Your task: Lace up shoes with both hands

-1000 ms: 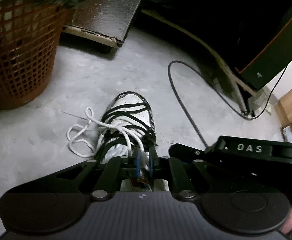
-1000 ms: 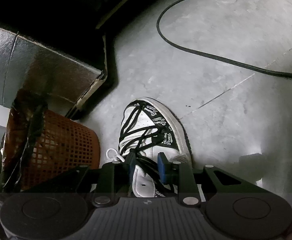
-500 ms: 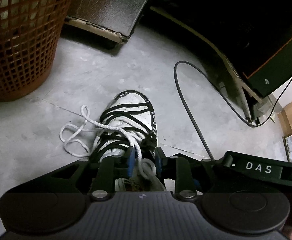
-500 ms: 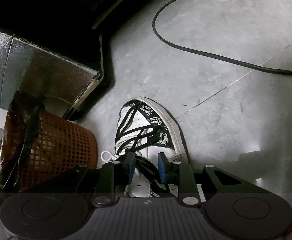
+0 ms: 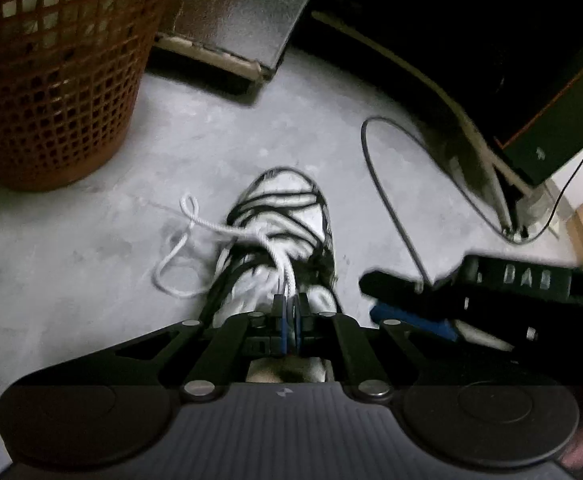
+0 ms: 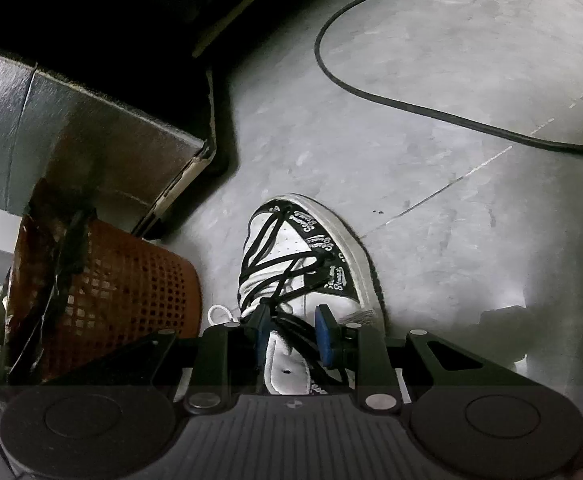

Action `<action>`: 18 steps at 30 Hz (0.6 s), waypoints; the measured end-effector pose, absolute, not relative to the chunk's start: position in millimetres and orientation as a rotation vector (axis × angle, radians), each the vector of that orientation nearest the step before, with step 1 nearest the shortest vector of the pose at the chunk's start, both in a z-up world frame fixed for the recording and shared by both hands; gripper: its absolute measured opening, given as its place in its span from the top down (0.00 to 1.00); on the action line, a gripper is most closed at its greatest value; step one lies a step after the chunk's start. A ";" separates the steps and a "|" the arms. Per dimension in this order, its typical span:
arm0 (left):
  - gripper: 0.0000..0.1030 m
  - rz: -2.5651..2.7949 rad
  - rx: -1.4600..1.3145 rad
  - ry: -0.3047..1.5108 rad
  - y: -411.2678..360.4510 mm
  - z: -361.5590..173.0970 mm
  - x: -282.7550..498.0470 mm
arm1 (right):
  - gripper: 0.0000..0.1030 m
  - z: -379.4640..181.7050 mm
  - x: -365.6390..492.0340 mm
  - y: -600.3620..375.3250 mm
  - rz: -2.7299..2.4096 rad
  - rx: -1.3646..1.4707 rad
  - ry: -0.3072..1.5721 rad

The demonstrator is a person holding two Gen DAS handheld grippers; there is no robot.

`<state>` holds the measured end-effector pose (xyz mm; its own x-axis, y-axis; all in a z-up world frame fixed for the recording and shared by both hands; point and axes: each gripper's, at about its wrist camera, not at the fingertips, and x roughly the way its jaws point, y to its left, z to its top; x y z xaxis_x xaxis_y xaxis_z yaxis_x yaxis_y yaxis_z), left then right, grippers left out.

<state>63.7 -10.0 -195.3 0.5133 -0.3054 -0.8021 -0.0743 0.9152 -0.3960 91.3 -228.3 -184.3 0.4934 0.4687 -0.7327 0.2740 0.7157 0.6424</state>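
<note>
A white sneaker (image 5: 287,216) with black trim and black lacing stands on the grey floor, toe pointing away. A loose white lace (image 5: 179,248) loops on the floor to its left and runs up over the tongue. My left gripper (image 5: 290,312) is shut on that white lace just above the tongue, and the strand is stretched tight. In the right wrist view the sneaker (image 6: 287,248) lies under my right gripper (image 6: 294,330), whose blue pads stand apart astride the black laces and tongue without pressing. The right gripper (image 5: 371,298) also shows beside the shoe's right flank.
An orange mesh basket (image 5: 51,92) stands at the left, also visible as the basket (image 6: 123,288) near the shoe. A silver board (image 5: 243,12) leans behind it. A black cable (image 5: 387,200) curves across the floor at the right, below dark furniture (image 5: 531,80).
My left gripper's jaws spread around the white lace, then shut on it and drew it taut; the floor loop shrank. The right gripper kept its place and opening.
</note>
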 end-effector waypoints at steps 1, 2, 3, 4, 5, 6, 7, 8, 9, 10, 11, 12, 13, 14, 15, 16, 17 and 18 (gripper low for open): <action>0.96 -0.148 -0.394 1.030 -11.7 -194.6 61.8 | 0.73 -184.2 91.5 -227.9 0.137 0.805 1.078; 0.96 -0.156 -0.387 1.033 -13.1 -193.7 60.9 | 0.73 -184.1 91.6 -227.6 0.138 0.807 1.077; 0.96 -0.165 -0.380 1.037 -14.4 -192.9 60.1 | 0.73 -184.1 91.7 -227.2 0.144 0.811 1.075; 0.96 -0.172 -0.379 1.041 -14.7 -192.5 60.1 | 0.73 -184.0 91.8 -226.9 0.150 0.814 1.074; 0.96 -0.181 -0.390 1.049 -13.6 -193.0 60.4 | 0.73 -183.8 92.2 -226.2 0.155 0.813 1.074; 0.96 -0.190 -0.401 1.057 -12.4 -193.6 60.6 | 0.73 -183.6 92.6 -225.2 0.160 0.812 1.075; 0.96 -0.194 -0.419 1.063 -10.1 -194.6 60.5 | 0.73 -183.7 93.0 -224.4 0.166 0.811 1.076; 0.96 -0.190 -0.439 1.067 -7.2 -196.1 60.2 | 0.73 -183.6 93.3 -223.7 0.170 0.808 1.078; 0.96 -0.187 -0.460 1.072 -4.8 -198.0 60.2 | 0.73 -183.8 93.3 -223.4 0.170 0.806 1.080; 0.96 -0.185 -0.496 1.078 -1.5 -200.2 60.3 | 0.73 -183.9 93.2 -223.2 0.169 0.804 1.081; 0.96 -0.182 -0.526 1.079 1.2 -201.6 59.6 | 0.73 -184.4 93.1 -223.8 0.167 0.808 1.084; 0.96 -0.174 -0.555 1.078 3.9 -203.0 58.9 | 0.73 -185.0 92.8 -224.7 0.164 0.817 1.084; 0.96 -0.170 -0.581 1.078 5.6 -204.7 58.2 | 0.73 -185.6 92.4 -225.6 0.162 0.827 1.083; 0.96 -0.170 -0.613 1.079 7.8 -206.9 57.7 | 0.73 -186.1 92.1 -226.5 0.160 0.836 1.083; 0.95 -0.169 -0.629 1.079 9.0 -208.5 57.3 | 0.73 -187.0 92.5 -226.6 0.165 0.847 1.085; 0.95 -0.167 -0.634 1.075 9.8 -209.4 56.5 | 0.72 -188.0 93.2 -226.5 0.173 0.859 1.088; 0.95 -0.165 -0.639 1.074 10.3 -210.4 56.5 | 0.72 -189.1 94.2 -225.3 0.186 0.868 1.094; 0.95 -0.163 -0.645 1.074 10.8 -211.5 56.6 | 0.72 -190.1 95.3 -223.9 0.200 0.877 1.099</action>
<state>56.6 10.8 -211.5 0.4848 -0.4255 -0.7642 -0.1799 0.8065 -0.5632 95.3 -223.9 -190.1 0.4741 0.5456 -0.6910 0.2670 0.6588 0.7034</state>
